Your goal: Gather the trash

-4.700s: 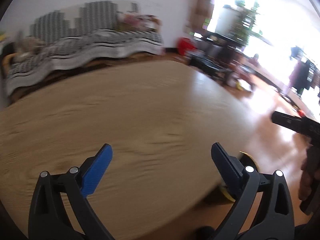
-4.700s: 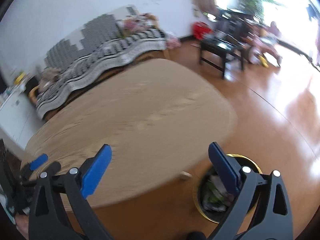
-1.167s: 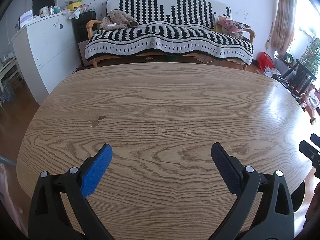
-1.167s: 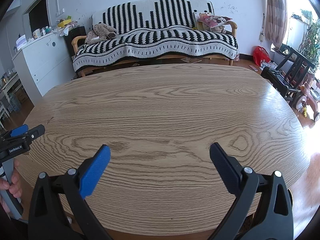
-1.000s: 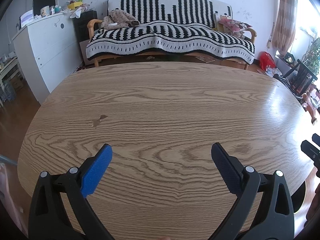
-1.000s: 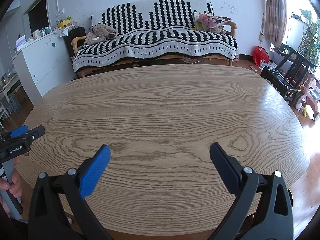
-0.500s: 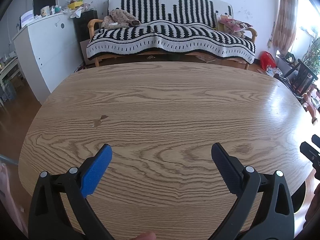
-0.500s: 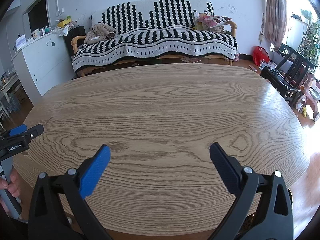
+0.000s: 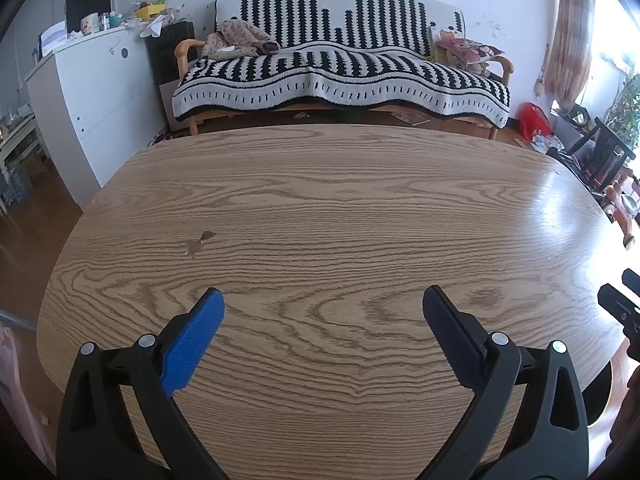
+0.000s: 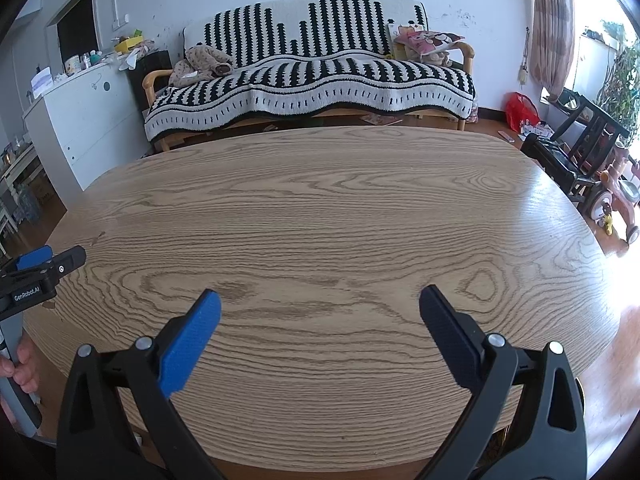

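Observation:
My left gripper (image 9: 322, 300) hangs open over the near edge of the oval wooden table (image 9: 340, 208), with nothing between its fingers. My right gripper (image 10: 320, 300) is open too, above the same table (image 10: 340, 200), also holding nothing. No trash shows on the tabletop; only a small brown mark (image 9: 200, 240) lies left of centre. In the left wrist view, a dark bin with a yellow rim (image 9: 599, 394) peeks out below the table's right edge, its contents hidden. The right wrist view shows the left gripper's body (image 10: 40, 268) at the left edge, held by a hand (image 10: 22, 360).
A sofa under a black-and-white striped throw (image 9: 340, 76) stands behind the table. A white cabinet (image 9: 92, 92) is at the left. A black chair (image 10: 580, 148), a child's tricycle (image 10: 616, 196) and a red bag (image 10: 520, 110) stand on the floor at the right.
Since 4.7 s ago both views have swung from the floor and bin round to the table and sofa. Over the last second both grippers have stayed open and almost still.

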